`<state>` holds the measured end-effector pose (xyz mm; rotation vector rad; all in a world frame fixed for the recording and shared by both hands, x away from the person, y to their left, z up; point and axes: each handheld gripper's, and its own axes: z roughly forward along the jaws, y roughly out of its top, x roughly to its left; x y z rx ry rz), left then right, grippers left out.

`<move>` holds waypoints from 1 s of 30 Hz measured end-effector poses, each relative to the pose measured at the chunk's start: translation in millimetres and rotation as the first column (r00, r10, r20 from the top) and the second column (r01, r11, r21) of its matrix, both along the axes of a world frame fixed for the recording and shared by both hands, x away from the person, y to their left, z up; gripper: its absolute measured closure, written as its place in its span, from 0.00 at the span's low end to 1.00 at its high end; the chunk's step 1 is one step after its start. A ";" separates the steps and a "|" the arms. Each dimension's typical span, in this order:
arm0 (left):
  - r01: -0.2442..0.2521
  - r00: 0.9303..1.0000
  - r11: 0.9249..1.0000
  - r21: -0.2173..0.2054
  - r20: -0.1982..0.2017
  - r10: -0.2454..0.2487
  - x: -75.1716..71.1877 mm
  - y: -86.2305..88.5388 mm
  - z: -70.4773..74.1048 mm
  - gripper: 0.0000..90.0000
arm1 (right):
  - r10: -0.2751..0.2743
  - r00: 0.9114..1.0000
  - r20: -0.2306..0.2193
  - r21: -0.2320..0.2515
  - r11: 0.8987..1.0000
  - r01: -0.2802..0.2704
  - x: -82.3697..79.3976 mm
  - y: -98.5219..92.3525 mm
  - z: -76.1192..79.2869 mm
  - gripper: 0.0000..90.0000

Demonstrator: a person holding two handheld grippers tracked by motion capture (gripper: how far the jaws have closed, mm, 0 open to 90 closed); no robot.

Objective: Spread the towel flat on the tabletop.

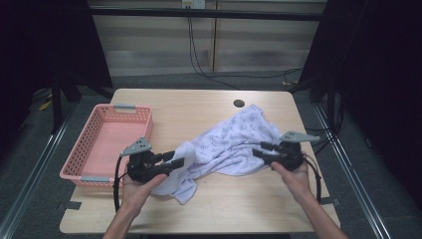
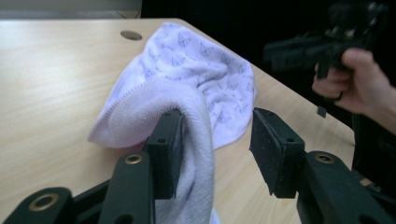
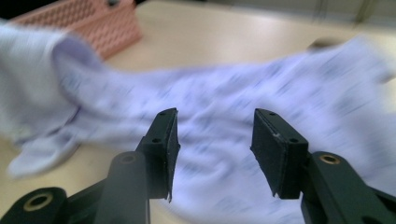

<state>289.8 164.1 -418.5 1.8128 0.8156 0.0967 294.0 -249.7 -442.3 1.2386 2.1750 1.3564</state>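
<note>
Towel (image 1: 234, 144) on the wooden table (image 1: 199, 109), crumpled, long axis running diagonally from the near-left corner by the left gripper (image 1: 171, 163) up toward the far right, near the round hole (image 1: 239, 103) in the tabletop. Pink basket (image 1: 107, 142) at the table's left edge, just beside the left hand (image 1: 137, 186), apart from the towel.

Left gripper: jaws roughly half apart, not pinching. In the left gripper view, a thick hem of towel (image 2: 187, 93) draped over the inner jaw, touching it; the other jaw bare, table visible in the gap. No grip.

Right gripper (image 1: 263, 152): jaws about half apart, aimed leftward at the towel's right edge. In the right gripper view, towel (image 3: 233, 93) spread blurred ahead of and beneath the jaws; contact cannot be told through the blur. Nothing clamped.

Both grippers roughly equally close to their own ends; left end bunched and rolled, right end flatter.

Material: soft terry, white to pale lilac, small printed motifs on one face, plain looped pile on the rolled hem. Limp, likely to sag and slide if caught by one layer. Basket: rigid perforated plastic, grey handles.
</note>
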 end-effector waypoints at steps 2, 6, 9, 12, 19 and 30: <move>0.000 1.000 1.000 -0.032 -0.027 -0.001 2.0 0.0 -3.1 0.61 | 0.043 0.998 -0.049 -0.029 0.999 -0.045 0.9 13.3 -17.0 0.56; 0.001 1.000 1.000 0.014 -0.011 -0.001 0.6 -2.5 -9.4 0.63 | 0.105 0.986 -0.132 -0.040 0.993 -0.112 9.3 41.0 -45.8 0.51; -0.010 1.000 1.000 0.027 -0.017 0.010 3.9 -1.1 -17.6 0.66 | 0.127 0.983 -0.130 -0.115 0.983 -0.142 12.8 52.6 -55.7 0.48; -0.012 0.999 1.000 0.004 -0.036 0.013 5.6 0.7 -21.2 0.72 | 0.134 0.985 -0.113 -0.156 0.976 -0.151 10.2 56.7 -64.6 0.53; 0.007 1.000 0.999 -0.032 -0.025 -0.008 3.3 -0.8 -15.4 0.85 | 0.110 0.985 -0.133 -0.250 0.958 -0.141 2.8 48.0 -57.9 0.96; 0.007 0.998 0.997 -0.079 -0.069 -0.013 8.8 -9.7 -13.1 0.79 | -0.193 0.974 -0.116 -0.335 0.931 0.145 11.1 -67.0 -51.3 0.97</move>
